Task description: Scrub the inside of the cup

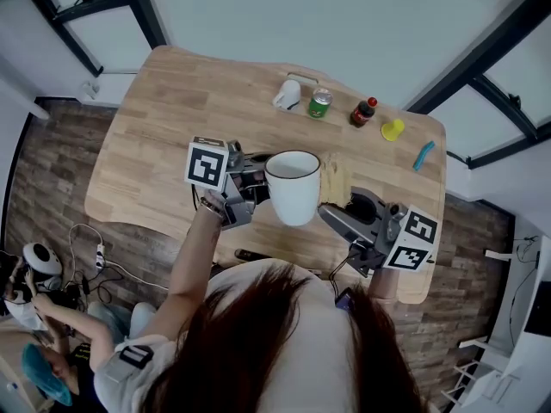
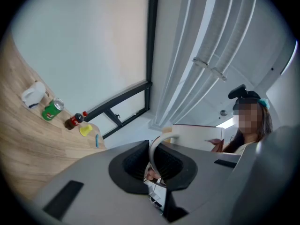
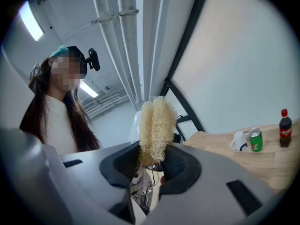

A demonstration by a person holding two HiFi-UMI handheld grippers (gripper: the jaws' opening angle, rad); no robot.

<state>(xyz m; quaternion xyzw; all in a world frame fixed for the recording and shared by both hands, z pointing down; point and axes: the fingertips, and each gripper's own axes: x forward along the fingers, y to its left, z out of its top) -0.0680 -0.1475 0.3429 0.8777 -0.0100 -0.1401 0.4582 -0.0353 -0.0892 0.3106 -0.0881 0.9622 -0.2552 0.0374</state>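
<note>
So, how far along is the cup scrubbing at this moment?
Done: the left hand-held gripper is shut on the handle of the white cup, held above the table, and the right hand-held gripper is shut on the loofah scrubber. In hand: the right hand-held gripper sits beside the cup, not in it. Left: putting the scrubber in and scrubbing the inside.
</note>
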